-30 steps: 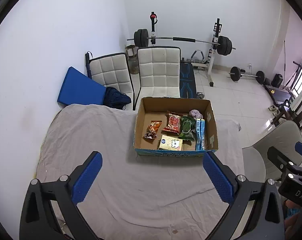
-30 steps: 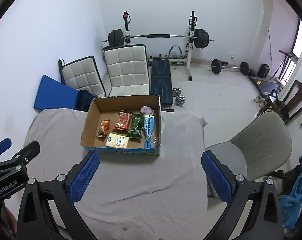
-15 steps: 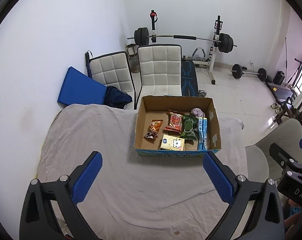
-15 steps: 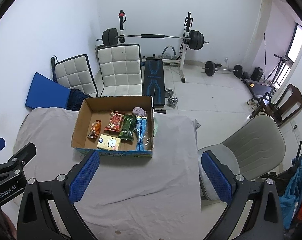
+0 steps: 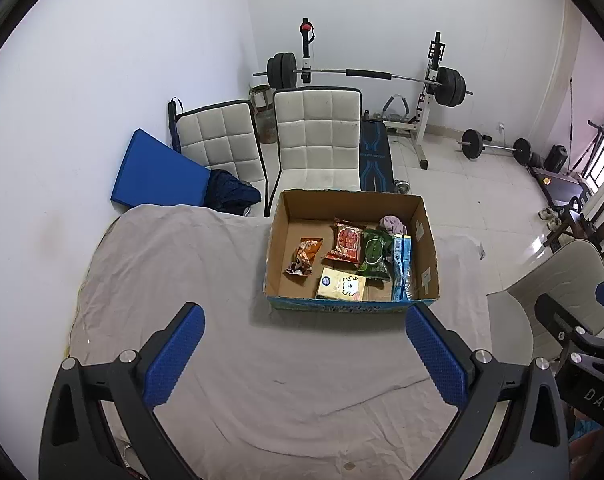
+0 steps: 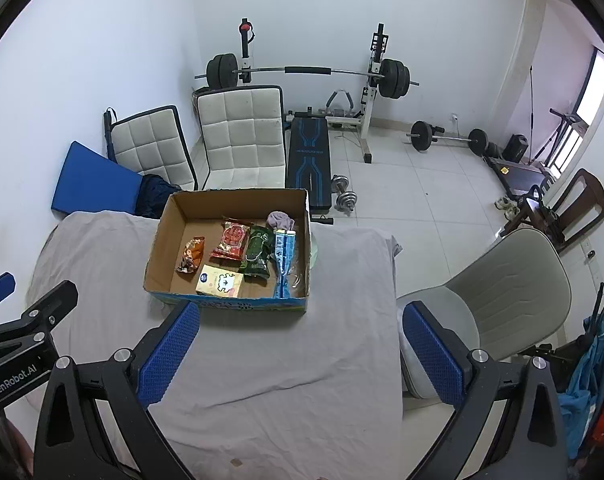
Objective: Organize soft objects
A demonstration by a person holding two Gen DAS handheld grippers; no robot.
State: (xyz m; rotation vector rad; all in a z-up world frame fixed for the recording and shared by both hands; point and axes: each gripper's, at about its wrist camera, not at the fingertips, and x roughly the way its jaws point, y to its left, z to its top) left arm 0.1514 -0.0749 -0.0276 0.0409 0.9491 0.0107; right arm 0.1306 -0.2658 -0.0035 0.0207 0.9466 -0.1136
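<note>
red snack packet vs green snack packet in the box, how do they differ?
The red snack packet has a red front with a picture panel; the dark green snack packet is dark with pale print. The red one lies nearer the middle of the cardboard box; the green one sits to its right, against the long blue-and-clear packet. Both lie flat on the box floor, side by side, lengthwise front to back.
</note>
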